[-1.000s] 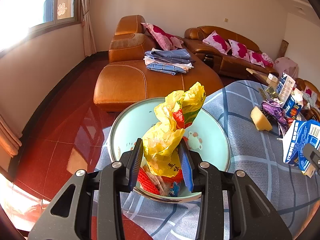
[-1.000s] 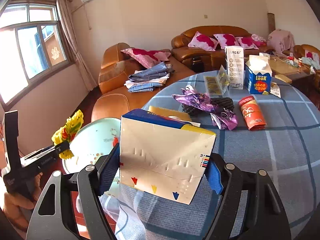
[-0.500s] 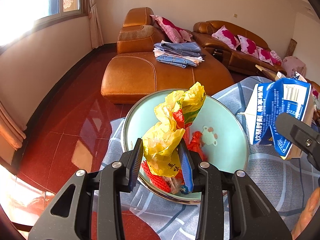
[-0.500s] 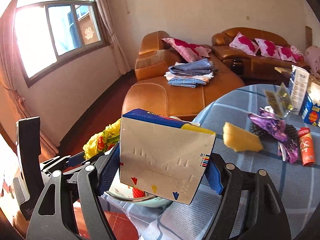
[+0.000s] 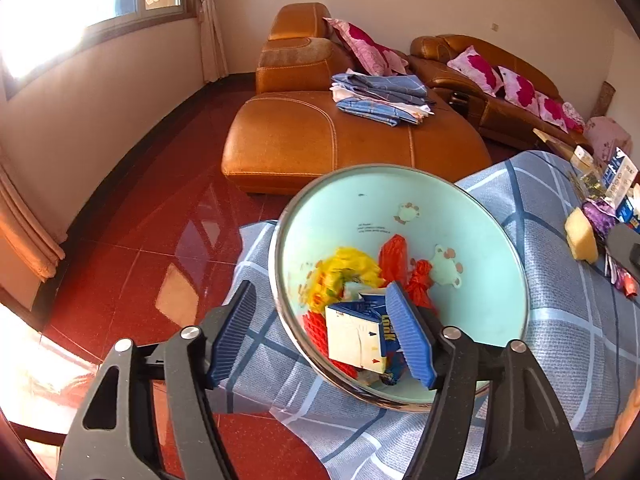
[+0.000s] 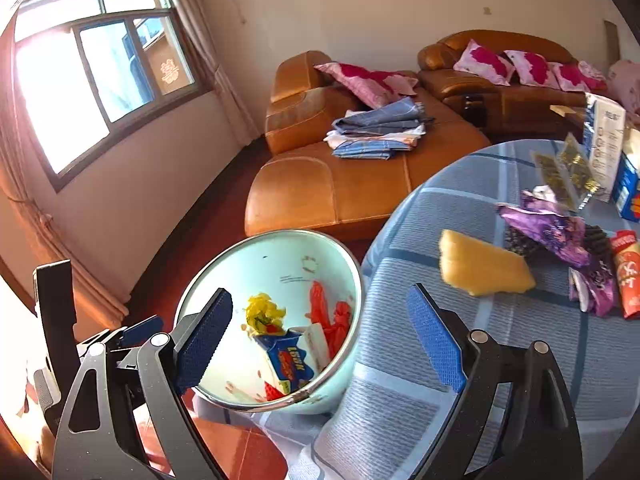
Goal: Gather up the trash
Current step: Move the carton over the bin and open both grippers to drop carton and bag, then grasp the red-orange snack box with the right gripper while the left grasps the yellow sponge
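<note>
Pale-green enamel basin (image 5: 400,208) with a steel rim sits at the near edge of the round table under a blue checked cloth (image 6: 472,184), already holding a crumpled yellow wrapper (image 5: 344,272), red plastic scraps (image 5: 396,256) and a blue-and-white carton (image 5: 360,332). Both the left gripper (image 5: 320,336) and the right gripper (image 6: 320,344) are spread wide and hold nothing. A yellow sponge wedge (image 6: 480,268), a purple foil wrapper (image 6: 556,228) and a red snack packet (image 6: 628,272) lie uncollected toward the far side. I judge the basin overhangs the edge, so a knock from the left gripper could tip it to the floor
</note>
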`<action>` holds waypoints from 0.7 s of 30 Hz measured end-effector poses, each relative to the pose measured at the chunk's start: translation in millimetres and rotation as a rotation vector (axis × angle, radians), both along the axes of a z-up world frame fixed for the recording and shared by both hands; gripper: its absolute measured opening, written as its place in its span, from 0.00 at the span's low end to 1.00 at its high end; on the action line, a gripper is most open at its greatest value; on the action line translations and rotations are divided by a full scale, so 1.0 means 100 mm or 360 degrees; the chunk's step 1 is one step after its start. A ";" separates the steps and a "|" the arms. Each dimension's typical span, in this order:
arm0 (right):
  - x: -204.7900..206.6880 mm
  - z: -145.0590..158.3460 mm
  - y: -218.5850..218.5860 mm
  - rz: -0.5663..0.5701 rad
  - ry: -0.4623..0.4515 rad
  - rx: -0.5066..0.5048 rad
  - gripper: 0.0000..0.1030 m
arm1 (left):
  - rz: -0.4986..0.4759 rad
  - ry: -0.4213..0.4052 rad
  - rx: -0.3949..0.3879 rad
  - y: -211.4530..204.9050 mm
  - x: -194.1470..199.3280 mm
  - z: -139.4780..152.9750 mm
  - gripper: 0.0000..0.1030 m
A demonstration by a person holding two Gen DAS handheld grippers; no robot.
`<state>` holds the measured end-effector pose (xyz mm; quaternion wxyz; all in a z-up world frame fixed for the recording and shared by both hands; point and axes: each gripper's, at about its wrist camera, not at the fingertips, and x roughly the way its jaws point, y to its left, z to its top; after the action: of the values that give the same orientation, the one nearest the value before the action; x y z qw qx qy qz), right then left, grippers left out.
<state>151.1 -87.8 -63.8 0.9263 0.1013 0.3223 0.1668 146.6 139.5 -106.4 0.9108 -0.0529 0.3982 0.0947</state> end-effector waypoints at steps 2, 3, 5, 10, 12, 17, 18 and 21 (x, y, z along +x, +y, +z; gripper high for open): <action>-0.11 0.02 -0.17 -0.0079 -0.0037 0.0000 0.87 | 0.0053 -0.0030 0.0028 0.03 -0.03 0.04 0.72; -0.16 0.02 -0.23 -0.0116 -0.0047 -0.0010 0.87 | 0.0060 -0.0040 0.0022 0.04 -0.04 0.05 0.73; -0.25 -0.01 -0.40 -0.0207 -0.0051 -0.0028 0.87 | 0.0034 -0.0045 0.0001 0.00 -0.05 0.06 0.73; -0.39 -0.18 -0.82 -0.0361 0.0003 -0.0015 0.88 | -0.0116 -0.0044 -0.0015 -0.31 -0.11 0.03 0.78; -0.46 -0.22 -0.99 -0.0431 0.0025 -0.0009 0.88 | -0.0176 -0.0028 -0.0037 -0.45 -0.12 0.00 0.78; -0.63 -0.28 -1.38 -0.0584 0.0054 -0.0014 0.87 | -0.0316 -0.0006 -0.0033 -0.78 -0.21 -0.04 0.78; -0.65 -0.29 -1.46 -0.0607 0.0063 -0.0012 0.87 | -0.0338 -0.0007 -0.0030 -0.83 -0.22 -0.03 0.78; -0.68 -0.32 -1.66 -0.0682 0.0098 -0.0006 0.83 | -0.0392 -0.0006 -0.0065 -0.98 -0.22 -0.01 0.78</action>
<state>82.7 -253.8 -95.6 0.9305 0.1707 0.3218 -0.0376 124.5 41.3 -106.9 0.9150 -0.0222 0.4019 -0.0261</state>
